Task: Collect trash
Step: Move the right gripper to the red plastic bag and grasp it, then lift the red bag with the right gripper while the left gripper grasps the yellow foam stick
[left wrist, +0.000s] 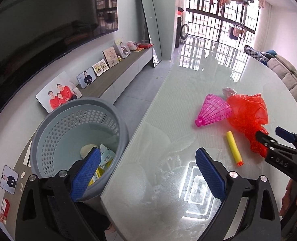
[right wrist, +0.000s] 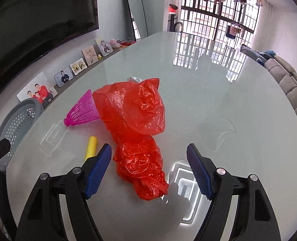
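A crumpled red plastic bag (right wrist: 136, 126) lies on the glass table (right wrist: 218, 104); it also shows in the left wrist view (left wrist: 247, 116). A pink shuttlecock (right wrist: 82, 110) (left wrist: 212, 110) lies against its left side and a yellow foam dart (right wrist: 91, 147) (left wrist: 233, 147) lies in front. My right gripper (right wrist: 149, 166) is open, its fingers on either side of the bag's near end. My left gripper (left wrist: 146, 172) is open and empty, over the table edge beside the grey perforated bin (left wrist: 76, 128), which holds some wrappers.
A low TV cabinet (left wrist: 116, 76) with photo frames runs along the left wall under a dark TV (left wrist: 37, 24). A mirror (left wrist: 150, 24) leans at the far wall. A beige sofa (right wrist: 291, 86) lines the table's right side.
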The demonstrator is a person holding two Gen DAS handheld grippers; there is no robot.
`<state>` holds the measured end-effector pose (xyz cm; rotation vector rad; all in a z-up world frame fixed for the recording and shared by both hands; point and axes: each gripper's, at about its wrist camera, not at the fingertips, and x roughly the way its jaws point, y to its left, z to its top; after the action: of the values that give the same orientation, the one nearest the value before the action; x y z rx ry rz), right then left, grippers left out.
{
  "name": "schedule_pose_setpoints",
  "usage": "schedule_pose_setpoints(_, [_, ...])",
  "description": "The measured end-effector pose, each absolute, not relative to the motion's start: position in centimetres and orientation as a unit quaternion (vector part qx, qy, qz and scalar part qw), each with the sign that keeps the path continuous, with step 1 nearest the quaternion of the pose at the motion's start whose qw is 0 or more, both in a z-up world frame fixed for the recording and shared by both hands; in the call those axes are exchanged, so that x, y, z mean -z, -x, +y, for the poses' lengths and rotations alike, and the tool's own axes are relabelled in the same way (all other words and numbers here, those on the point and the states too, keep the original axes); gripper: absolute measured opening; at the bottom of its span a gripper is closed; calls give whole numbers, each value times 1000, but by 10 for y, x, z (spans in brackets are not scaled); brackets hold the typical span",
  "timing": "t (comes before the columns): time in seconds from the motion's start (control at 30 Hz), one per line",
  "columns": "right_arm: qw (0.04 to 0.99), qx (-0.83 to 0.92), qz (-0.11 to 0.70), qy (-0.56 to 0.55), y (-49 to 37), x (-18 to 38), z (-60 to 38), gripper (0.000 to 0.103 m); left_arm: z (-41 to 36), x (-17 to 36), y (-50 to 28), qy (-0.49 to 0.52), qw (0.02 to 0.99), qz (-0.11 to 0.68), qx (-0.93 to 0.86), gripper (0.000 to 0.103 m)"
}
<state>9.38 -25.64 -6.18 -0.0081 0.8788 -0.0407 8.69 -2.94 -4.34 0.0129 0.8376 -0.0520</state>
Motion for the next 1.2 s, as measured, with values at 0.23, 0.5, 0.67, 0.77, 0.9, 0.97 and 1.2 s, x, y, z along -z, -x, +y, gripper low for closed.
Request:
schedule_pose_setpoints(0.23, [895,10,445,4,-116,73,-255,74,-37,48,-91,-9,909,415,25,93])
schedule_pose_setpoints(0.5, [894,2,449,4,-123,78,-251,59,-42,52,-91,-12,906,421,31,93])
schedule_pose_setpoints(0.67, [890,-8,455,2,-122,79,-250,40,-48,55,-92,-13,904,425,37,93])
schedule_pose_setpoints(0.77, [893,-10,450,1,-117,76,-250,38,-53,56,-93,-16,905,424,40,93])
schedule_pose_setpoints(0.9, [901,-4,434,-4,-106,66,-253,37,-59,56,-94,-15,904,424,44,93])
schedule_pose_setpoints(0.97, [904,2,427,-7,-99,62,-257,37,-62,57,-94,-14,905,423,47,93])
schedule_pose_setpoints(1.2, [910,53,411,-12,-72,54,-286,37,-90,56,-93,-21,908,414,60,93])
